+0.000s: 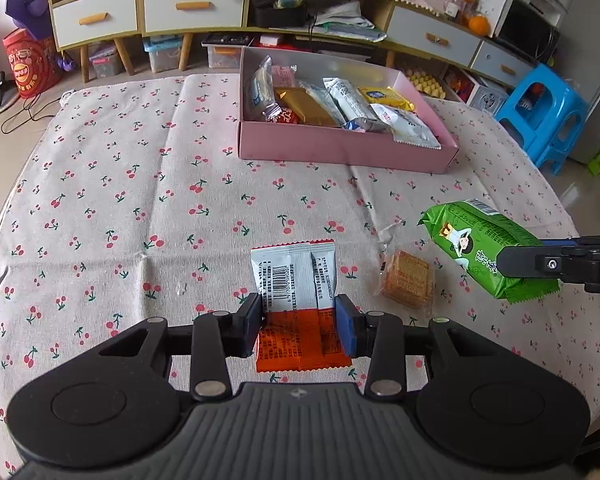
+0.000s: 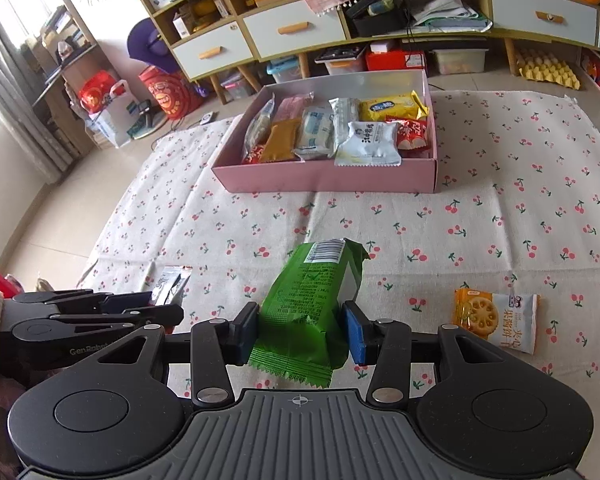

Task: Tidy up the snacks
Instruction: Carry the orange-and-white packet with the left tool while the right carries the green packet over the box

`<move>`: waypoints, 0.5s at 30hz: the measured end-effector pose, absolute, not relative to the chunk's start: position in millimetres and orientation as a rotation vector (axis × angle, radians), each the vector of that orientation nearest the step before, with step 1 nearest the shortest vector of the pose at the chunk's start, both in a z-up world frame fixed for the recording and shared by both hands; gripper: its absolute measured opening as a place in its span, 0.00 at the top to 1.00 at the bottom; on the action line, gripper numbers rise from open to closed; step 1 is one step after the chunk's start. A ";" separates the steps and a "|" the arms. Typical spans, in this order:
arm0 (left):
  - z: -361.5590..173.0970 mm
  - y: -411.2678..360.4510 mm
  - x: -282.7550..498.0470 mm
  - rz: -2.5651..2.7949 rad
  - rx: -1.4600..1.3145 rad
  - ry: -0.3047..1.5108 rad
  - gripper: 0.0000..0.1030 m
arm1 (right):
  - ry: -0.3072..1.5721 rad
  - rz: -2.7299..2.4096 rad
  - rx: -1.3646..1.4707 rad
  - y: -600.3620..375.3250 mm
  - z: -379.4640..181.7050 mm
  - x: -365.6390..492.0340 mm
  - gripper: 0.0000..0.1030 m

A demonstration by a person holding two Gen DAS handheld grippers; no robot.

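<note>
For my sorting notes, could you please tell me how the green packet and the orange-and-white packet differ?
The green packet is plump and all green; the orange-and-white packet is flat and two-toned. The green packet sits in the right claw, the orange-and-white packet in the left claw. Both show barcoded backs and are gripped above the cherry-print cloth.

Cherry-print cloth (image 1: 140, 200); pink box (image 1: 340, 152); clear-wrapped biscuits (image 1: 408, 284)
</note>
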State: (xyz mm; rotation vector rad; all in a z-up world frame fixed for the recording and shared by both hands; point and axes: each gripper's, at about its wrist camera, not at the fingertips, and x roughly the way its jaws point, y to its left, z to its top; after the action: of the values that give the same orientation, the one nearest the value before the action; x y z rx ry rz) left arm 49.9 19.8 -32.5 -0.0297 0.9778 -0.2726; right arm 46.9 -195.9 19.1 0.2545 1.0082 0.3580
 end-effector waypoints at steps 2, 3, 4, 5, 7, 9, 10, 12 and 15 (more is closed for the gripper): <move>-31.1 20.3 52.4 -0.271 -0.042 0.975 0.65 | 1.001 0.362 0.267 -197.4 21.8 48.1 0.58; -30.5 20.3 53.5 -0.270 -0.047 0.975 0.65 | 0.999 0.363 0.272 -198.2 23.0 48.7 0.58; -29.8 20.2 54.6 -0.270 -0.053 0.974 0.65 | 0.997 0.364 0.276 -198.7 23.8 49.5 0.58; -29.0 20.1 55.8 -0.271 -0.058 0.972 0.65 | 0.995 0.363 0.281 -199.3 24.5 50.7 0.58; -26.7 20.0 58.8 -0.271 -0.069 0.968 0.65 | 0.993 0.360 0.294 -200.5 25.8 53.2 0.58; -23.7 19.8 62.7 -0.272 -0.081 0.962 0.65 | 0.989 0.358 0.309 -201.8 27.5 56.3 0.58; -22.0 19.2 64.9 -0.271 -0.088 0.957 0.65 | 0.986 0.357 0.314 -202.1 28.6 57.7 0.58; -18.6 18.4 69.2 -0.268 -0.102 0.947 0.65 | 0.977 0.356 0.326 -202.9 31.6 61.3 0.58; -13.3 17.5 78.1 -0.265 -0.128 0.932 0.65 | 0.963 0.361 0.345 -203.4 36.8 67.5 0.58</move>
State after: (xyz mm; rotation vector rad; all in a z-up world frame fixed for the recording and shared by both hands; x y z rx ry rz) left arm 78.1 17.5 -13.3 -0.1276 0.9322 -0.2645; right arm 67.5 -203.4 36.8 0.3453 0.9628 0.3608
